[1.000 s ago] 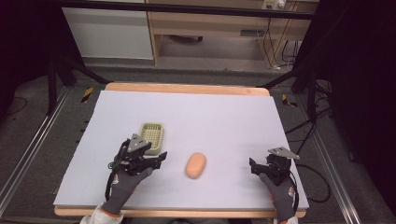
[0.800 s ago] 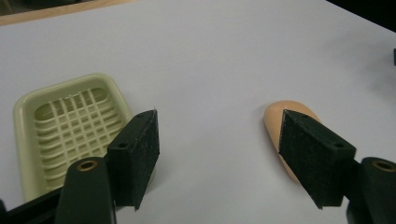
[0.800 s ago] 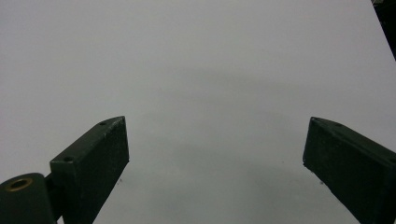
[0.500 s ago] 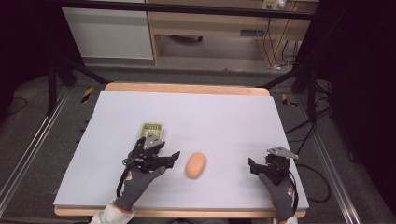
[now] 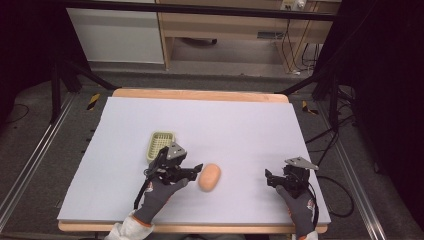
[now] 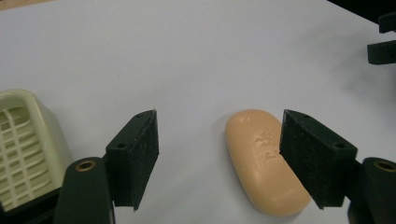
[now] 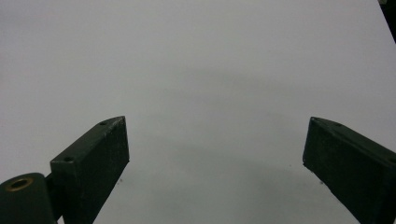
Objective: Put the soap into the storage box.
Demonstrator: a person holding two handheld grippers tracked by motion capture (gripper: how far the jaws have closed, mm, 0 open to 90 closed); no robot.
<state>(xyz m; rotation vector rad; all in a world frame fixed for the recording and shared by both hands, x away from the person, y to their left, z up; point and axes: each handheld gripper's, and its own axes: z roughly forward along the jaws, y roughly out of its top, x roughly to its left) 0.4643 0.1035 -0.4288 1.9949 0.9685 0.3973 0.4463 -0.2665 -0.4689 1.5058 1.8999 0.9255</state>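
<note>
A white-topped table [image 5: 240,120] carries a peach soap bar [image 5: 209,177] and a pale slotted tray [image 5: 161,145].

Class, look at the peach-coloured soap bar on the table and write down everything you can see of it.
The soap bar is a smooth, rounded oblong, peach in colour, with a faint rough patch on its upper face. It looks solid and unwrapped. It lies flat on the white table cover, right of the pale slatted soap dish and apart from it. The open left gripper has it partly between its jaws; whether a jaw touches it is unclear.

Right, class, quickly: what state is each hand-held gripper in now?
Left hand-held gripper: open, holding nothing, soap bar partly between its jaws.
Right hand-held gripper: open, empty.
</note>
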